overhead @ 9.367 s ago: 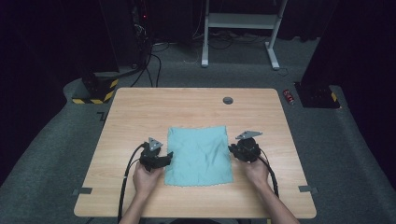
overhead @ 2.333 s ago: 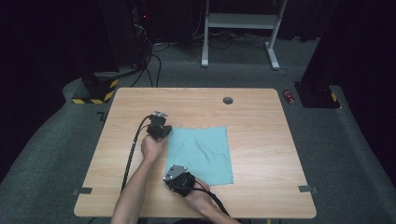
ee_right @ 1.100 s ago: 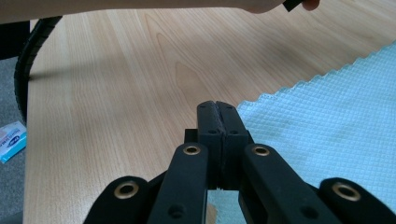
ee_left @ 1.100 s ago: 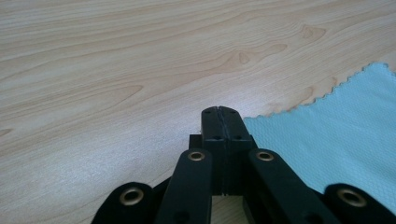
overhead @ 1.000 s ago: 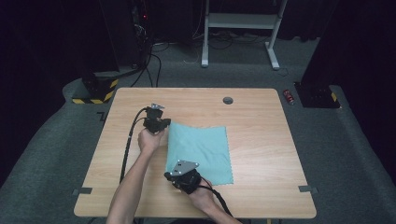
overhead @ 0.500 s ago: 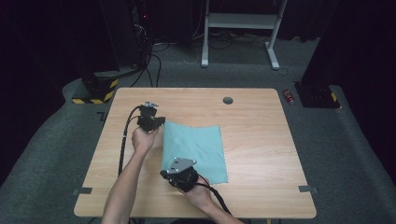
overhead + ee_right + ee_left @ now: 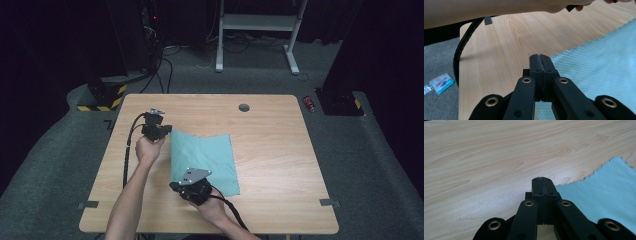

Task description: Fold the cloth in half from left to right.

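One teal cloth (image 7: 204, 161) lies flat on the wooden surface (image 7: 280, 150), left of centre, and looks like a single layer. Two grippers work it, one per hand. Left gripper (image 7: 159, 131) sits at the cloth's far-left corner; in the left gripper view its fingers (image 7: 541, 185) are pressed together, and the cloth's zigzag edge (image 7: 599, 192) runs in right beside them, so probably pinched, though the contact itself is hidden behind the tips. Right gripper (image 7: 192, 186) is at the cloth's near-left edge; the right gripper view shows its fingers (image 7: 541, 64) also together, with cloth (image 7: 599, 67) under and beside them, same caveat. One cable per gripper, two total. One dark round grommet (image 7: 244, 107) near the far edge of the surface. One small red item (image 7: 310, 103) on the floor, too small to identify.
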Demonstrator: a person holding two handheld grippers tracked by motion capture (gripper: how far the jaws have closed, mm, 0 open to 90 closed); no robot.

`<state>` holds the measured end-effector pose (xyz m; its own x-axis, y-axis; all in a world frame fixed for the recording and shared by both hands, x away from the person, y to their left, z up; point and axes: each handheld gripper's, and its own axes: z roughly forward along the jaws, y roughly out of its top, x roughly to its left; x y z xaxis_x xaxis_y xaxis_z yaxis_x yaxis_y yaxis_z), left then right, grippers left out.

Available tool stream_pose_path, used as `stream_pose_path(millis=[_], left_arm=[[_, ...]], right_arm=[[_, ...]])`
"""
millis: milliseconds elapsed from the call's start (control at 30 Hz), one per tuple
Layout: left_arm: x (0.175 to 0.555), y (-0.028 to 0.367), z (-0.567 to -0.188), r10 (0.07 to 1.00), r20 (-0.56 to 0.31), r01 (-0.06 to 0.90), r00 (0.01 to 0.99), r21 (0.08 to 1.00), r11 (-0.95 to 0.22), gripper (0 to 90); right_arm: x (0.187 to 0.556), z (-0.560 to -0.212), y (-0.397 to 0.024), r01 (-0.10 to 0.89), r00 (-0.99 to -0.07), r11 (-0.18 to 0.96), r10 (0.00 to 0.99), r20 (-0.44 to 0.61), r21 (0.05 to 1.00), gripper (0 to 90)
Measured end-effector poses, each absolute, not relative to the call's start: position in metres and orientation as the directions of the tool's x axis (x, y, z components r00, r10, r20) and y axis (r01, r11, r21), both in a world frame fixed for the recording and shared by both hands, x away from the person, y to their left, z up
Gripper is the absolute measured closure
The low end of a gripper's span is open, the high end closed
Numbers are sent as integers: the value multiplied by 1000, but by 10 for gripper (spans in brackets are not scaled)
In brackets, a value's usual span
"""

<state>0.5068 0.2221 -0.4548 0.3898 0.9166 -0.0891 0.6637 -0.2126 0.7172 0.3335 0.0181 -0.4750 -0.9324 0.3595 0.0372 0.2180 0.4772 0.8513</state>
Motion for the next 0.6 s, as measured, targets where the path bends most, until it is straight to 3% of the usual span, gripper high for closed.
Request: stream_pose_path(millis=[600], left_arm=[[517, 175, -473, 891, -98, 658, 443, 711, -249, 900]], right_arm=[[334, -495, -47, 291, -880, 471, 474, 39, 833, 900]])
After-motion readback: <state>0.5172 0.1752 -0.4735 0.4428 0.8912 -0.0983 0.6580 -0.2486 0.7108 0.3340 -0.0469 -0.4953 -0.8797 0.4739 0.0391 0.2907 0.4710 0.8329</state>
